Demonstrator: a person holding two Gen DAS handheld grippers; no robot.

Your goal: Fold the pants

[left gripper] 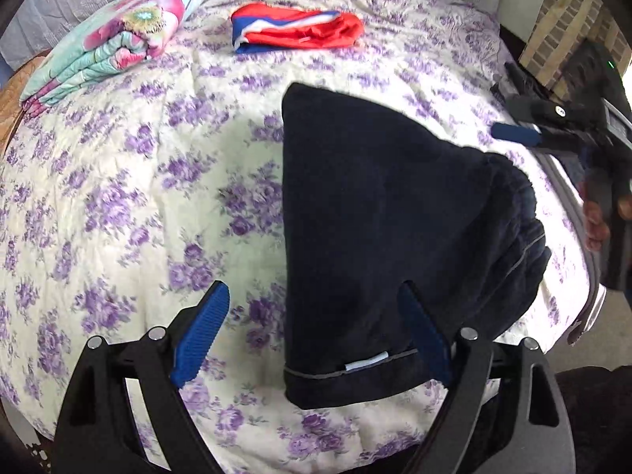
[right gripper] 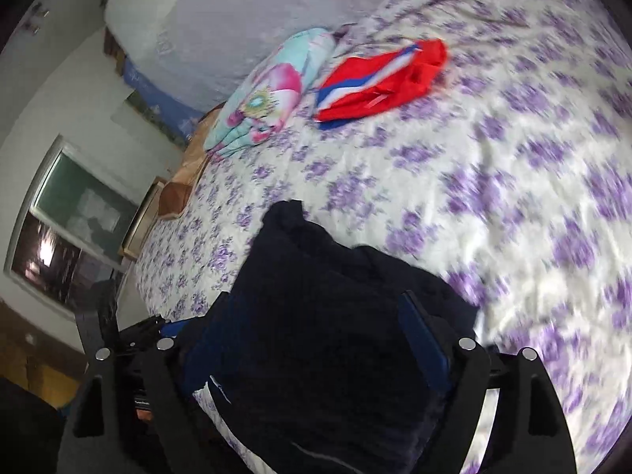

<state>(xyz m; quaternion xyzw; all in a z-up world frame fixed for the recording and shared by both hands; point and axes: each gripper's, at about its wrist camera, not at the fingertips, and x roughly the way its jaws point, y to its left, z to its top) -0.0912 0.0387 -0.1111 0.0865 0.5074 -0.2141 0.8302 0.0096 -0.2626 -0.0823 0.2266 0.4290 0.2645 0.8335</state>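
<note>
A bed [left gripper: 118, 205] carries everything, covered by a cream quilt printed with purple flowers. Dark folded pants [left gripper: 379, 229] lie on it near the front edge. Farther back lies a red, white and blue garment [left gripper: 300, 31], and to its left a folded floral blanket [left gripper: 114, 39] by the bed's side edge.

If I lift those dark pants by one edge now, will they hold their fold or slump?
The dark pants look soft and thick, bunched at the waistband, so they would probably sag. The layers may slide apart. The left tool stands open around the hem; supporting both sides seems safer.
</note>
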